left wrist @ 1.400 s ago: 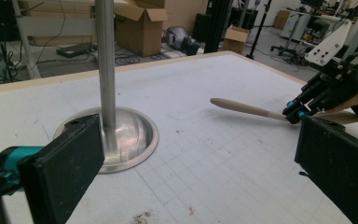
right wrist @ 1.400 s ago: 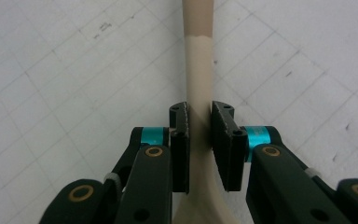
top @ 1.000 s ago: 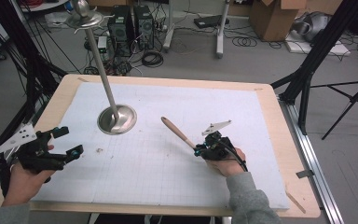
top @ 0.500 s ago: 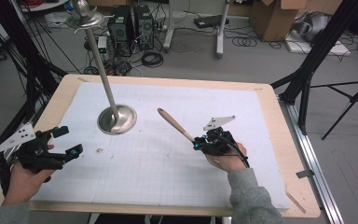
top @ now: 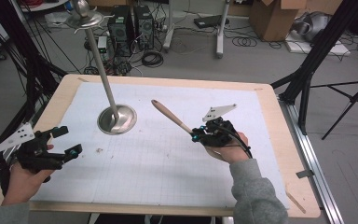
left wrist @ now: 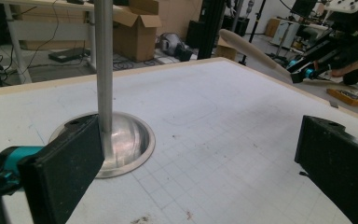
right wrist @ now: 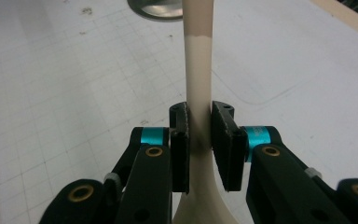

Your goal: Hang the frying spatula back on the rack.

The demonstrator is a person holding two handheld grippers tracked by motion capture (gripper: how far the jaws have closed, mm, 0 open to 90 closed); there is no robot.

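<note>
A wooden spoon [top: 170,115] hangs above the white mat, its handle pointing up and left toward the metal stand [top: 117,119]. My right gripper [top: 196,136] is shut on the spoon's neck. In the right gripper view both pads [right wrist: 179,140] press the pale neck of the spoon [right wrist: 198,60], and the bowl widens below the jaws. My left gripper [top: 70,140] rests at the table's left side, open and empty. In the left gripper view its wide-apart jaws [left wrist: 200,177] face the stand's round base [left wrist: 126,140], with the spoon [left wrist: 249,46] and right gripper [left wrist: 307,72] farther off.
The stand's thin pole [top: 100,65] rises from the dished base to a hooked top [top: 85,16] above the table's far left. The white gridded mat [top: 158,168] covers most of the wooden table [top: 289,154]. Tripods, cables and boxes stand on the floor beyond.
My right gripper has risen with the spoon in it, and the handle tip now sits higher and a little left in the high view. The left gripper has stayed still.
</note>
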